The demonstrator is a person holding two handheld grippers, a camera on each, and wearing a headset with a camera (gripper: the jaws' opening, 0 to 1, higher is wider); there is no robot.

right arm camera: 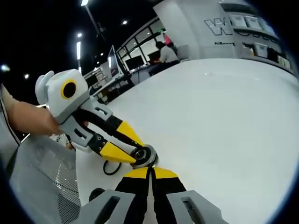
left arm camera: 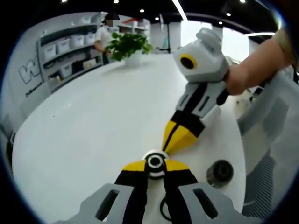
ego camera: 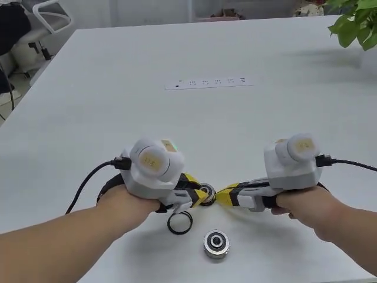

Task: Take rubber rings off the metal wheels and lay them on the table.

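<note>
The left gripper [ego camera: 199,196] has its jaws clamped on a wheel [left arm camera: 155,162], near the front edge of the table [ego camera: 188,130]. The right gripper [right arm camera: 149,173] meets it from 3 o'clock in the head view, jaws together, tips touching the wheel's rim. A loose ring [ego camera: 179,222] lies on the table at 7 o'clock of that wheel, a second wheel [ego camera: 216,243] at 6 o'clock.

Large letters are showing on the far wall [left arm camera: 29,71]: a "W" in the left gripper view and "WO" [right arm camera: 223,25] in the right gripper view, the rest cut off by shelves. A smaller line beneath is blurring out, as are the marks on the yellow stickers [ego camera: 148,158] atop the left gripper [ego camera: 204,194] and the right gripper [ego camera: 221,195].
</note>
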